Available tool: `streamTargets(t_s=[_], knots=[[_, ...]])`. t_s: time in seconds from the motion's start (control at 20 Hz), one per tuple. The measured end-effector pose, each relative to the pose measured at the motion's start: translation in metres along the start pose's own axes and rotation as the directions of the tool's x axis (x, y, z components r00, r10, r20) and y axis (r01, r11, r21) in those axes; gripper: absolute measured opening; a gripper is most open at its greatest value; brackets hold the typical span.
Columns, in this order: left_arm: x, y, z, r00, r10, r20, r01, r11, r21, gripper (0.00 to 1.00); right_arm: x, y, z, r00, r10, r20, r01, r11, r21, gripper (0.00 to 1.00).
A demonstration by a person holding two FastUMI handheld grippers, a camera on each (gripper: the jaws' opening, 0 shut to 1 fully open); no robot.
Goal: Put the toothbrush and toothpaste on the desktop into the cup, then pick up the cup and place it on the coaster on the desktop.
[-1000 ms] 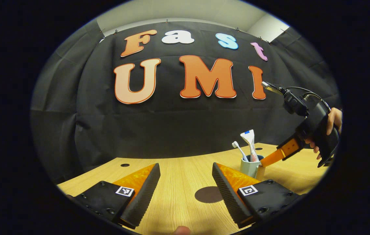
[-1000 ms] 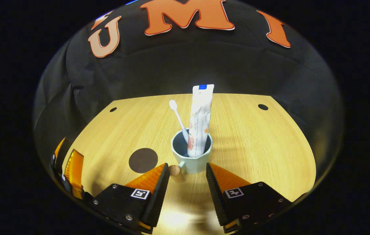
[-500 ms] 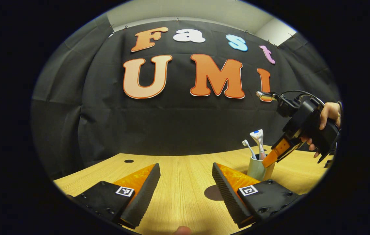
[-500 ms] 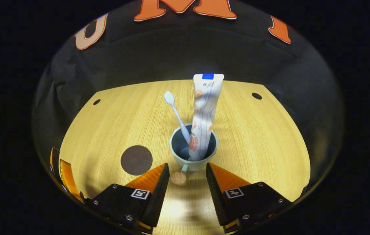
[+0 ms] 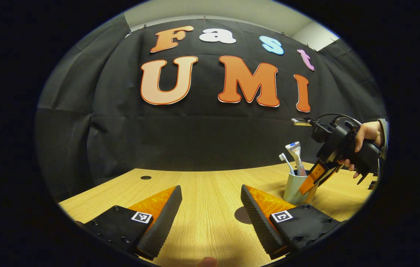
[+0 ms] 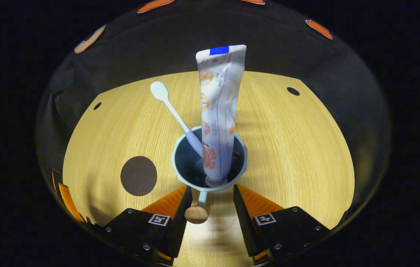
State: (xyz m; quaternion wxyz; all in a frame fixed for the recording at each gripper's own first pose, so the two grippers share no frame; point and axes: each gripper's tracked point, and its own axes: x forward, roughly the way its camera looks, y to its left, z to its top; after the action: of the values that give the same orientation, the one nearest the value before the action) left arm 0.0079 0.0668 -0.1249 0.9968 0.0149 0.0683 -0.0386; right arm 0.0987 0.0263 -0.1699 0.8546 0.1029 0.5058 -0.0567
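A: Where is the cup (image 6: 210, 167) now?
B: On the wooden desktop (image 6: 291, 148), toothbrush (image 6: 174, 111) and toothpaste (image 6: 219, 111) standing in it. It looms much larger in the right gripper view than a second ago.

A: So the right gripper (image 6: 208, 213) has closed in?
B: Yes. Its fingers are spread apart, clasping nothing, and the cup's little handle with its round wooden knob (image 6: 196, 214) now sits between them, where before it lay just ahead of the tips.

A: And the coaster (image 6: 138, 175)?
B: A dark disc lying flat, left of the cup, well apart from it.

A: What of the left gripper (image 5: 210, 207)?
B: It hovers low over the desktop, fingers wide and empty, as before. From there the right gripper (image 5: 315, 178) has dropped lower beside the cup (image 5: 296, 188), held by a hand (image 5: 361, 142).
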Motion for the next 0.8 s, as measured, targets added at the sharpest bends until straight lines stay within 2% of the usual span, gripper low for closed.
streamTargets(t_s=[0.35,0.45,0.5,0.6,0.65,0.8], knots=[[-0.001,-0.002,-0.004,1.000,0.000,-0.016,-0.001,1.000,-0.005,1.00,0.018,-0.007,-0.006,0.999,-0.043,-0.012,0.042,0.998,-0.040,0.51],[-0.003,-0.001,-0.004,1.000,0.008,-0.020,-0.008,1.000,-0.004,1.00,0.020,-0.012,-0.011,0.998,-0.070,0.001,0.070,0.996,-0.052,0.43],[-0.003,-0.001,-0.005,1.000,0.010,-0.023,-0.010,1.000,-0.003,1.00,0.021,-0.014,-0.012,0.997,-0.072,0.006,0.072,0.996,-0.045,0.34],[-0.004,-0.001,-0.006,0.999,0.016,-0.032,-0.015,1.000,0.003,1.00,0.021,-0.014,-0.013,0.999,-0.046,0.011,0.046,0.999,-0.007,0.26],[-0.004,0.000,-0.005,0.999,0.019,-0.032,-0.019,1.000,0.004,1.00,0.021,-0.014,-0.012,0.999,-0.036,0.015,0.035,0.999,0.005,0.29],[-0.004,0.000,-0.004,0.999,0.021,-0.028,-0.020,1.000,0.010,1.00,0.021,-0.009,-0.009,0.998,-0.024,0.054,0.024,1.000,0.003,0.24]])
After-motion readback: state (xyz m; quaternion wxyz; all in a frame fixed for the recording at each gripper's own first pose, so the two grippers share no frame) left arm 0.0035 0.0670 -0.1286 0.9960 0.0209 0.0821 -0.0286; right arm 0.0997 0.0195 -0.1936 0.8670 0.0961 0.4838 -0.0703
